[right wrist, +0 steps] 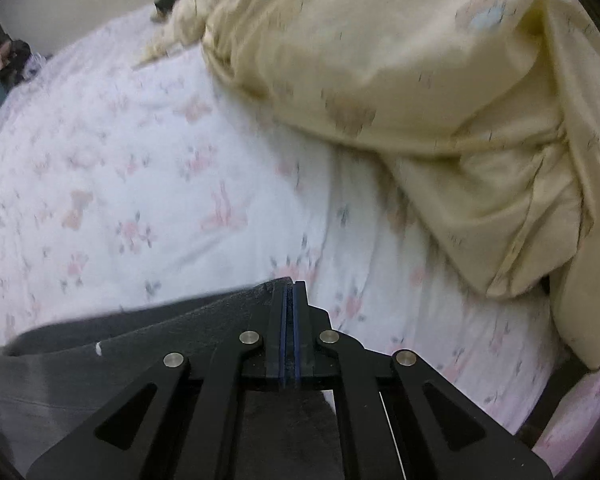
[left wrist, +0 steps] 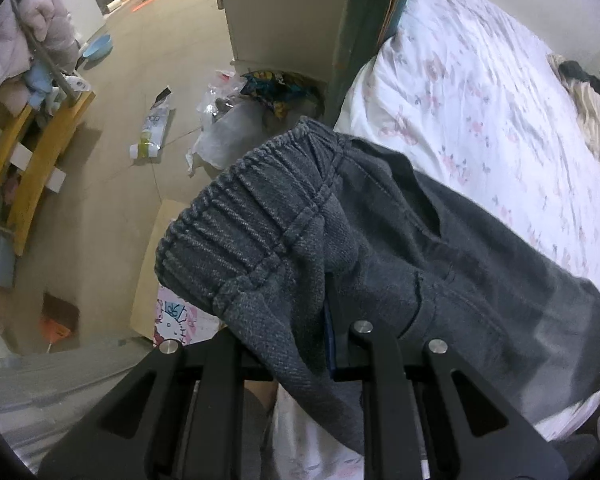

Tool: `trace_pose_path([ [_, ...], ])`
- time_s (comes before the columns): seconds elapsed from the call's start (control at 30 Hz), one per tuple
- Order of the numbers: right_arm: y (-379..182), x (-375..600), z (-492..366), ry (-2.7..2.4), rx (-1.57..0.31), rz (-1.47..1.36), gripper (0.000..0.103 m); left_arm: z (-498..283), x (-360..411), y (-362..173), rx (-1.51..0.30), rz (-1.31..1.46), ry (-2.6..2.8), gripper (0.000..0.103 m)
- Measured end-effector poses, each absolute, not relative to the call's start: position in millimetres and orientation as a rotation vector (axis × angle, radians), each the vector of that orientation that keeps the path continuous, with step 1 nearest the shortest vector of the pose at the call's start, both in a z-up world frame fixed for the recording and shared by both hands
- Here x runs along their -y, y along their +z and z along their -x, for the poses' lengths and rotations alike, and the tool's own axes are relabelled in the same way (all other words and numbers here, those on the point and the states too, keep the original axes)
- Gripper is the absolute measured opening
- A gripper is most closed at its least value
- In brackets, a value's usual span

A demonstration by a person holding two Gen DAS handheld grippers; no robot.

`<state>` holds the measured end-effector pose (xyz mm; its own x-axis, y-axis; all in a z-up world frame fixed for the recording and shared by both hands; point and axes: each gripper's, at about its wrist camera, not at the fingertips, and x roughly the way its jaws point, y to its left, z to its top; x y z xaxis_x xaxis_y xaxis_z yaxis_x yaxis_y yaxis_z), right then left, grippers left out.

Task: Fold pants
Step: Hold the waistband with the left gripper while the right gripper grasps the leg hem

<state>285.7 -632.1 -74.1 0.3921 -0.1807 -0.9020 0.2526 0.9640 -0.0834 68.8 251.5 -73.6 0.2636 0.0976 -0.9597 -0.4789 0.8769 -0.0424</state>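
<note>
Pants (left wrist: 380,240), dark grey with a ribbed elastic waistband (left wrist: 244,220), are lying across the near edge of the bed (left wrist: 480,100), the waistband end lifted clear of the floral sheet and overhanging the floor (left wrist: 148,80). The left hand-held gripper (left wrist: 332,340) is pinching the fabric just below the waistband, its jaws nearly together with the cloth bunched between them. The right hand-held gripper (right wrist: 290,300) is sitting over the far end of the pants, also on the bed; its blue-edged pads are pressed together, and whether any cloth is caught between them is not clear. A cream quilt (right wrist: 420,100) is heaping up on the bed beyond that gripper.
</note>
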Motion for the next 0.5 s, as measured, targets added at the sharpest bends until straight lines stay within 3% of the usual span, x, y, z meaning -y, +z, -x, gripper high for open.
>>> trace_pose_path([
  [0.23,-97,639,-310,-0.334,-1.066,-0.078,0.001,-71,-246,-80,-1.280,0.300,0.428,0.013],
  [0.3,-125,634,-317,-0.414,-1.134,-0.018,0.000,-72,-243,-81,-1.285,0.290,0.436,0.013],
  [0.33,-140,633,-320,-0.440,-1.211,0.004,0.009,-72,-243,-81,-1.283,0.292,0.436,0.013],
  [0.37,-150,634,-319,-0.438,-1.278,-0.001,0.008,-72,-243,-80,-1.280,0.293,0.435,0.013],
  [0.5,-137,630,-310,-0.457,-1.334,0.023,0.009,-71,-243,-78,-1.263,0.309,0.432,0.013],
])
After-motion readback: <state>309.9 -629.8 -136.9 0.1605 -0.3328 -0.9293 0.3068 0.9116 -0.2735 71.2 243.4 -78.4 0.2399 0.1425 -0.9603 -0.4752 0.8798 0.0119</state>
